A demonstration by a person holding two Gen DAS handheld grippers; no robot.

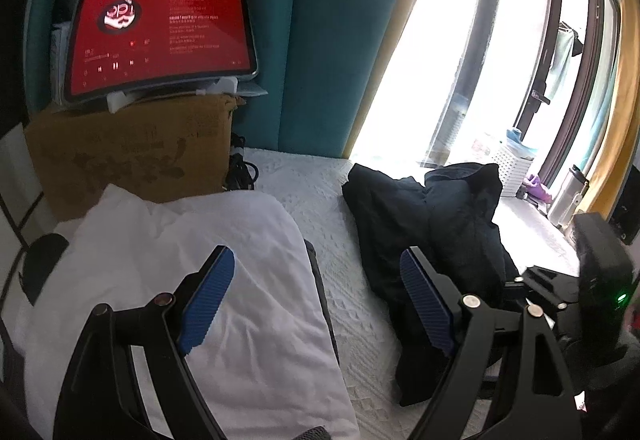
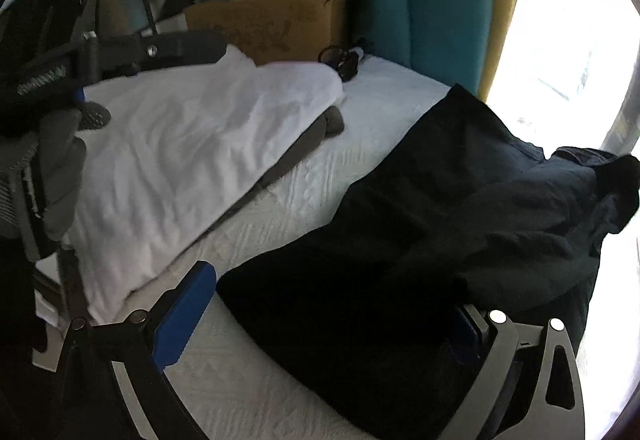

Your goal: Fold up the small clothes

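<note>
Both grippers' jaws gape wide, empty, above dark garment (image 2: 400,208) on bedspread (image 2: 248,380).

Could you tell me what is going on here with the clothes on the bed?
A person is folding clothes on the bed with two handheld grippers. The right gripper stands open over the near edge of the dark garment, gripping nothing. The left gripper hangs open and empty between that garment and the white garment.
</note>
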